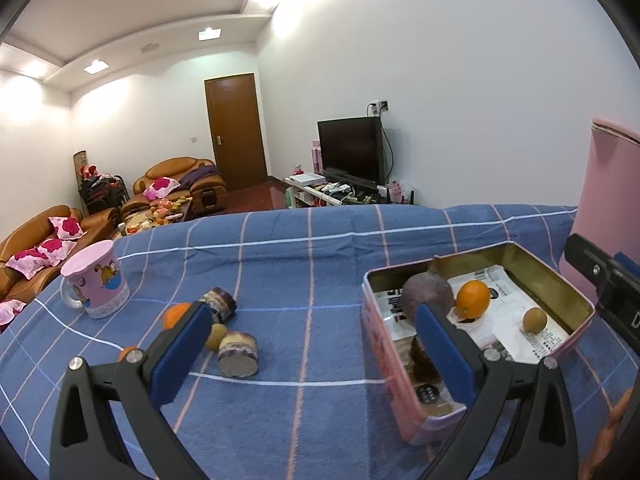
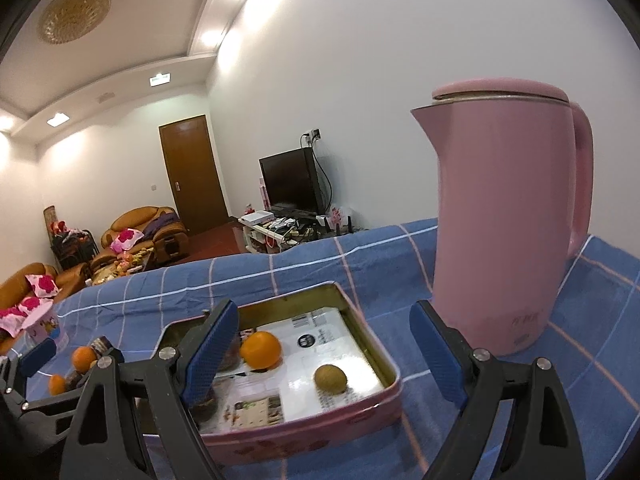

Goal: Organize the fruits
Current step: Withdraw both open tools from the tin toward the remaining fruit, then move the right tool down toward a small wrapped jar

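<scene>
- Fruits sit partly in the pink tin point(image 1: 384, 364): an orange point(image 1: 473, 299), a small brown fruit point(image 1: 534, 320) and a dark purple one point(image 1: 426, 298) rest on its paper lining.
- Two sugarcane pieces point(image 1: 238, 354), a second orange point(image 1: 175, 315) and other small fruit lie on the blue checked cloth point(image 1: 312, 264) near a pink mug point(image 1: 98, 282).
- Left gripper point(image 1: 312, 356) hangs with jaws apart, empty.
- Right gripper point(image 2: 324, 354) is spread wide above the tin, beside a pink kettle point(image 2: 504, 216).

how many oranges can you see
3: one orange inside the pink tin, one on the blue cloth by the purple stalk pieces, a smaller one nearer. Gripper fingers may hide more.
</scene>
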### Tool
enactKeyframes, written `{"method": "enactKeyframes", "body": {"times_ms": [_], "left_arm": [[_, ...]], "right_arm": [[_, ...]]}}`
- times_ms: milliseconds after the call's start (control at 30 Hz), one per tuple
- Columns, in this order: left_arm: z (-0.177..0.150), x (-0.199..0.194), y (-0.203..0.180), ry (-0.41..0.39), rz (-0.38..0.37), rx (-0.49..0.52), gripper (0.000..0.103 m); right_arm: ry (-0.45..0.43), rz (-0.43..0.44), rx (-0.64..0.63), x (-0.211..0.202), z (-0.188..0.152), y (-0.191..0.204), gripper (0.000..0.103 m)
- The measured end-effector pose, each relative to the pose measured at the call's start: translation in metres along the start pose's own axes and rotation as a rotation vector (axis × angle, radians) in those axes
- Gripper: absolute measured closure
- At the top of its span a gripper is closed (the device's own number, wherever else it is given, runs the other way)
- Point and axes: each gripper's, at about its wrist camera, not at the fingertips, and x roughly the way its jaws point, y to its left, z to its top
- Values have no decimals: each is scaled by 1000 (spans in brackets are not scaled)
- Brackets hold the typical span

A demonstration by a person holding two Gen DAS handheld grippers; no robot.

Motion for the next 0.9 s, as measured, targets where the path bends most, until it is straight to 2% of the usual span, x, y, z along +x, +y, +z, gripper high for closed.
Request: {"method": "enactKeyframes", "body": {"times_ms": [433, 900], "left_arm": [[-5, 2, 40, 15, 11, -21, 0], [-10, 11, 90, 45, 43, -52, 0]], "right_arm": [[22, 22, -10, -2, -12, 38, 14], [49, 88, -68, 3, -24, 100, 14]]}}
